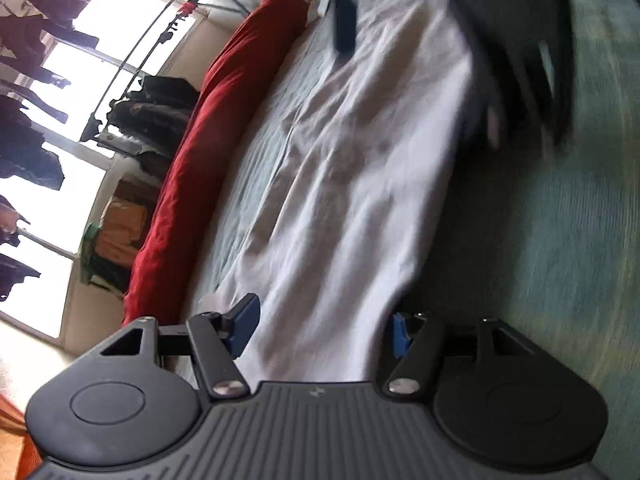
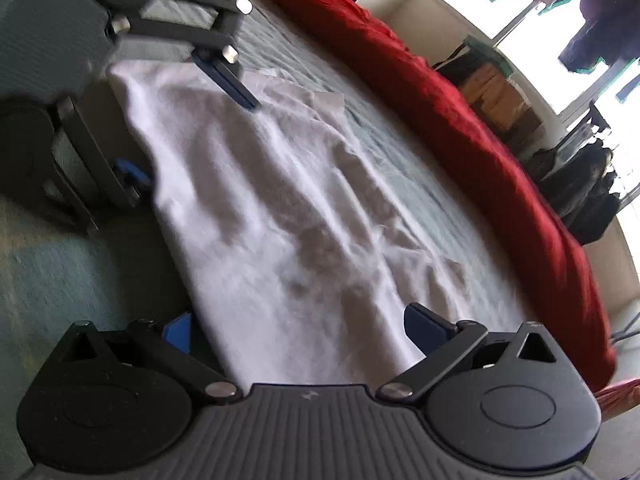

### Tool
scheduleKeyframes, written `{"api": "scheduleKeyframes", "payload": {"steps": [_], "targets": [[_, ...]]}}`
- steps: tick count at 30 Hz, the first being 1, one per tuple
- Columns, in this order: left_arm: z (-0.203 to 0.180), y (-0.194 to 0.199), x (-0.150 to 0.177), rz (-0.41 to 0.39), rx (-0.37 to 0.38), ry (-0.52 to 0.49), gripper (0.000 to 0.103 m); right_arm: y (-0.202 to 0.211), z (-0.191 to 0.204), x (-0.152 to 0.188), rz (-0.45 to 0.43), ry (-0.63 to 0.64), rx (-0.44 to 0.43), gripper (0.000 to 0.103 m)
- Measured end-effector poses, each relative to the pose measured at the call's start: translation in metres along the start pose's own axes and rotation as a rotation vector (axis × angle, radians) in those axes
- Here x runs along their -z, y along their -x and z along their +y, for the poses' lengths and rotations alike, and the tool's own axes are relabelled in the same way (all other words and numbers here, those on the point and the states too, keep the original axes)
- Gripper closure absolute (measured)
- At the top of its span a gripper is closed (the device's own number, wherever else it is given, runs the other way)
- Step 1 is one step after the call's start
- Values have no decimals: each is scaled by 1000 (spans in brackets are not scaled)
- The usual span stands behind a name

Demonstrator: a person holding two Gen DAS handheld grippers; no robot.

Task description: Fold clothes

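Left gripper [image 1: 322, 330] jaws parted over white garment [image 1: 352, 184] on bed [image 1: 560, 240].

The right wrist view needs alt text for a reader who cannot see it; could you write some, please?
A wrinkled white garment lies flat on a pale bed, with the open right claw at its near end and the left claw open at its far end. A red blanket lies beyond.

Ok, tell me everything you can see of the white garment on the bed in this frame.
The white garment is a thin, wrinkled cloth, probably cotton, spread flat along the grey-green bedspread beside a long red blanket roll. Its exact type is unclear. Soft creases run along its length, and a folded flap lies at the far edge. The left hand-held gripper and right hand-held gripper each straddle one end with open jaws, not pinching it.
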State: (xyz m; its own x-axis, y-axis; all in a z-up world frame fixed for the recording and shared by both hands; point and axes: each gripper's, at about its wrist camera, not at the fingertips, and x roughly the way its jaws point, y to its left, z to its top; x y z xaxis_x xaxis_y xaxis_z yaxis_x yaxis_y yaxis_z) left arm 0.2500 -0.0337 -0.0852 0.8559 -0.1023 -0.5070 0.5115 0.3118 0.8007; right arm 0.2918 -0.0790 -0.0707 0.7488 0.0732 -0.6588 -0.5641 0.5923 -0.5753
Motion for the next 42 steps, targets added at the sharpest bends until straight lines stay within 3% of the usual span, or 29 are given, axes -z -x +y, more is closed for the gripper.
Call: {"api": "scheduleKeyframes", "payload": {"steps": [5,9,14,17,21,25,30,32,37,39,42], "targets": [[2,-2,33,54,-74,-23,38,14,-12,47,50,83,140,0],[1,-14,18,42,-97,-23,38,13,-18,54,43,49,154,0],[-2,-34,-19,-3,-113,-32,38,-6,-6,21,-20,67,166,0],[3,-36,-9,-7,-114,-11,38,-13,-6,18,-29,72,159,0],[3,-30,20,31,-160,-9,41,-5,-24,53,34,19,191,0],[2,-34,19,21,-183,-11,43,-6,-35,72,46,-65,182,0],[2,-45,1,9,-202,-33,43,-15,-9,48,34,160,299,0],[4,-43,5,10,-191,-14,45,-17,-12,46,38,149,299,0],[0,-40,18,8,-180,7,63,-10,-25,64,29,39,287,3],[-2,-42,15,11,-183,0,71,-9,-18,64,16,71,317,7],[-1,-47,12,17,-174,-4,74,-12,-5,60,3,186,367,17]]}}
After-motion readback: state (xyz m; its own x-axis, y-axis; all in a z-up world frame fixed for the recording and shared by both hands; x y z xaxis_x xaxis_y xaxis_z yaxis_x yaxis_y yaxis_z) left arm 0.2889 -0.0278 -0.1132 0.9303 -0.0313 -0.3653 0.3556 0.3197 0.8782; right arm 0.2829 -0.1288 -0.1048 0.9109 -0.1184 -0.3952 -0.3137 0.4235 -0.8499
